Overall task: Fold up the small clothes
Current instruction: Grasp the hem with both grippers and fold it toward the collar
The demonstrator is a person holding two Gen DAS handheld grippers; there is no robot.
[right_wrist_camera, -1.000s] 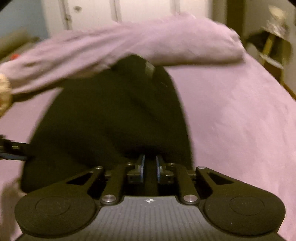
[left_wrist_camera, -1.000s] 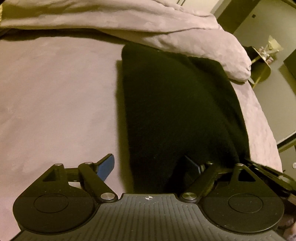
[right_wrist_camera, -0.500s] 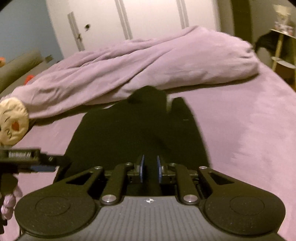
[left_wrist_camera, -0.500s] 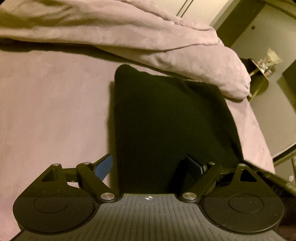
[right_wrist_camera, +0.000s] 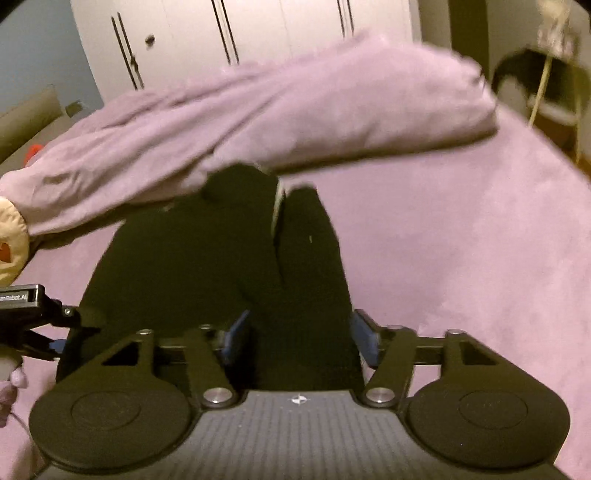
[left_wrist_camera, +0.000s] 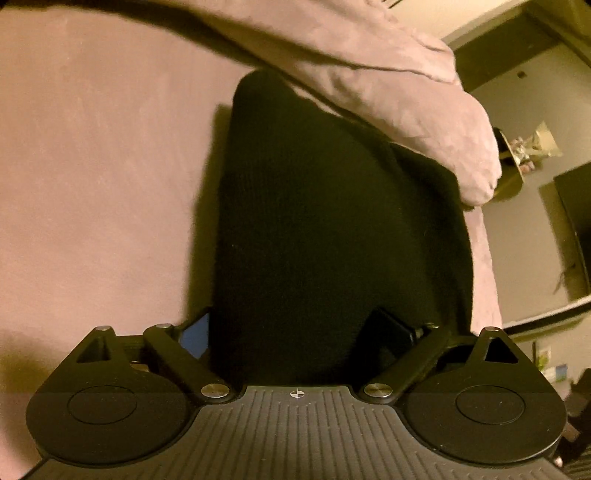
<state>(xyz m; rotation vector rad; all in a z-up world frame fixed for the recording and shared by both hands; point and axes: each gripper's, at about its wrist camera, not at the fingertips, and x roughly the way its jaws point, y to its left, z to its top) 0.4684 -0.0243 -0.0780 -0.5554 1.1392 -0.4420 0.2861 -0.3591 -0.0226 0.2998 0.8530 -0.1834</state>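
A home bedroom is shown: a bed (right_wrist_camera: 461, 258) covered in mauve, a bunched duvet (right_wrist_camera: 295, 110) across the frame's upper half, white wardrobe doors (right_wrist_camera: 258, 33) behind.

Both wrist views near, down over black garment (left_wrist_camera: 332, 229)

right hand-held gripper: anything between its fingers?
Yes. In the right wrist view the black garment runs between the fingers of the right hand-held gripper, whose jaws are opening; the pads are clear of the cloth.
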